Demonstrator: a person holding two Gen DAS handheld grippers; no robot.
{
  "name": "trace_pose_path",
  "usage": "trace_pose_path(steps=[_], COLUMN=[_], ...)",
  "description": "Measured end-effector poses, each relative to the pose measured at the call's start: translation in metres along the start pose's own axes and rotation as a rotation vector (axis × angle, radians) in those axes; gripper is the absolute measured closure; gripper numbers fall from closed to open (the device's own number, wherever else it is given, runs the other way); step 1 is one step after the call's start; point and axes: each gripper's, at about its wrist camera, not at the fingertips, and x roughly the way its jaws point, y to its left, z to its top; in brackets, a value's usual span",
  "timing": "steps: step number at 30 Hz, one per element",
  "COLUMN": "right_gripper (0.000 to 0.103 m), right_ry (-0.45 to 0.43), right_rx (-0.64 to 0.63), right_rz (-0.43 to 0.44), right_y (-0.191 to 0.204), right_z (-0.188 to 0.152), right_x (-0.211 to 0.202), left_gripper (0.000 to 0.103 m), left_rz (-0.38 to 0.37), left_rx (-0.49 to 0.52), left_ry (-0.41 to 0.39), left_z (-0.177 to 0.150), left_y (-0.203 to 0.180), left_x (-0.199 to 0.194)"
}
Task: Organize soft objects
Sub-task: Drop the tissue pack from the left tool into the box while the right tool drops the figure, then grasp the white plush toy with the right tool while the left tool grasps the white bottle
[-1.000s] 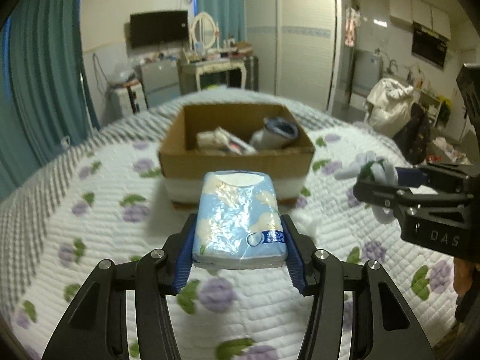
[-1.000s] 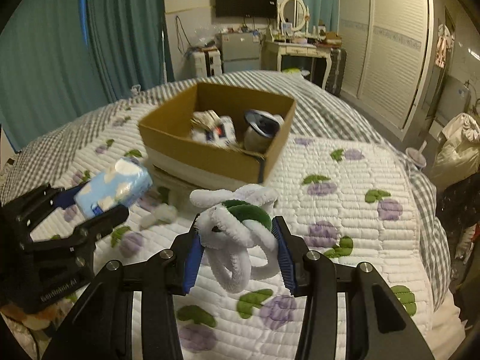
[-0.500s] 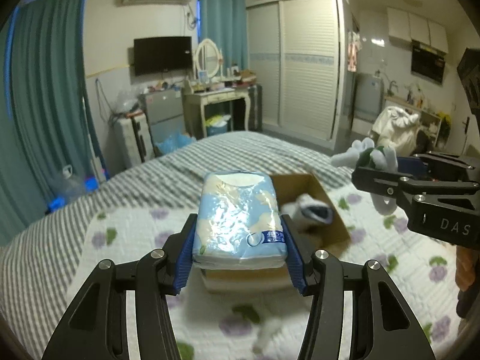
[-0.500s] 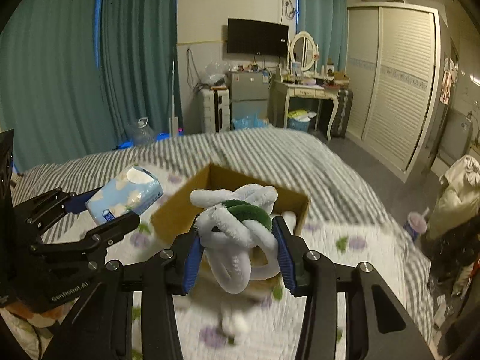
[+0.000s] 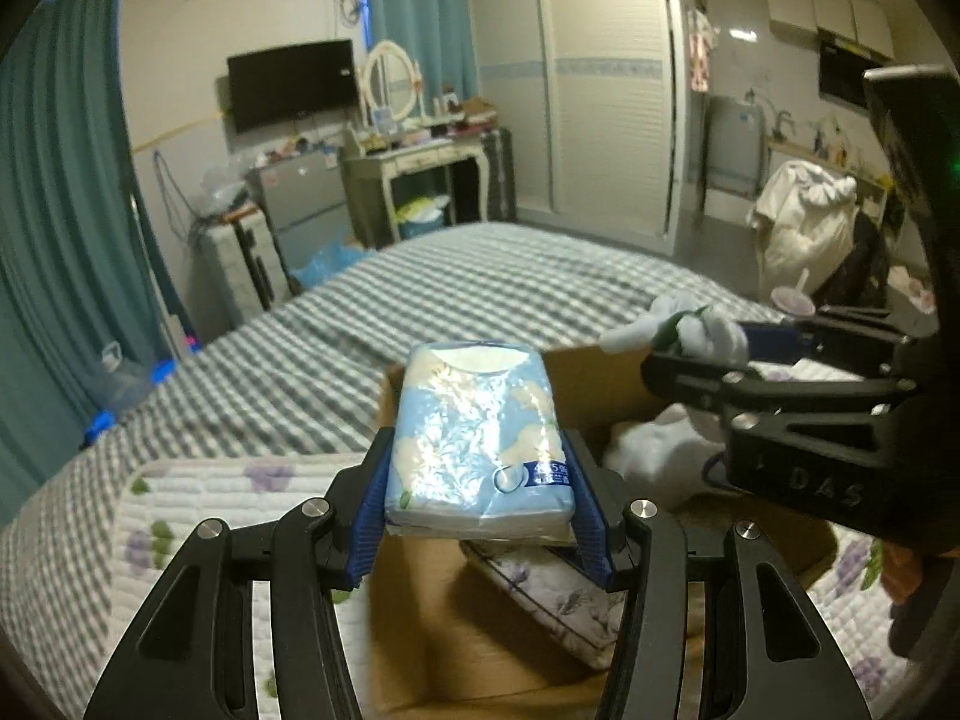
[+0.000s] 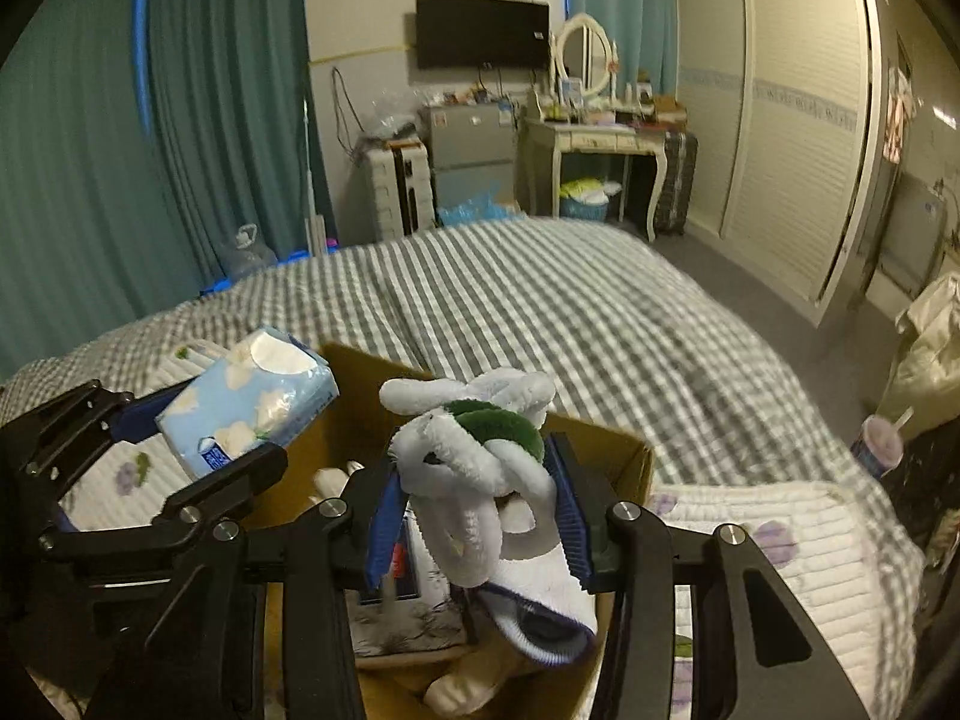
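The left hand-held gripper (image 5: 480, 501) was clamped on a blue tissue pack (image 5: 477, 441), held above the open cardboard box (image 5: 606, 372) on the bed (image 5: 480, 288). The right hand-held gripper (image 6: 477, 507) pinched a white and green plush toy (image 6: 474, 444) over the same box, just beside the tissue pack. A white sock (image 6: 540, 606) and a floral packet (image 5: 552, 597) lay inside the box.

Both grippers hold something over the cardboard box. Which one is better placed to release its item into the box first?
Probably the right gripper. Its plush toy hangs over the middle of the cardboard box. The left gripper holds the tissue pack nearer the box's left wall, so it may need to move inward.
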Motion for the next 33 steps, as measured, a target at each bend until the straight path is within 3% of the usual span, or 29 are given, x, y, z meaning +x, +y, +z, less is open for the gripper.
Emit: trace_pose_path(steps=[5, 8, 10, 11, 16, 21, 24, 28, 33], right_gripper=[0.059, 0.053, 0.046, 0.044, 0.03, 0.026, 0.02, 0.008, 0.002], right_ry=[0.033, 0.032, 0.013, 0.004, -0.035, -0.104, -0.144, -0.188, -0.222], right_rx=[0.035, 0.054, 0.071, 0.074, 0.052, 0.026, 0.008, -0.003, -0.004], right_rz=[0.014, 0.004, -0.004, -0.009, -0.04, -0.065, -0.081, -0.102, -0.11], right_y=[-0.008, -0.015, -0.016, -0.017, -0.01, 0.004, 0.014, 0.031, 0.043], right_z=[-0.018, -0.024, -0.02, -0.018, -0.001, 0.012, 0.016, 0.007, -0.021], right_x=[0.023, 0.016, 0.008, 0.001, -0.045, -0.119, -0.165, -0.22, -0.251], left_gripper=[0.051, 0.047, 0.018, 0.014, 0.014, 0.013, 0.006, 0.006, 0.006], left_rz=[0.018, 0.052, 0.073, 0.082, 0.115, 0.14, 0.153, 0.152, 0.153], left_rx=[0.032, 0.025, -0.008, -0.028, -0.047, -0.05, -0.057, -0.082, -0.088], left_ry=[0.026, -0.003, -0.011, -0.018, -0.086, -0.178, -0.235, -0.271, -0.276], left_z=[-0.007, -0.007, -0.002, 0.001, 0.021, 0.035, 0.036, 0.033, 0.009], left_y=[-0.01, -0.012, -0.008, -0.005, 0.0, 0.004, 0.007, 0.009, 0.009], left_x=[0.007, -0.001, -0.007, -0.013, -0.065, -0.142, -0.184, -0.225, -0.242])
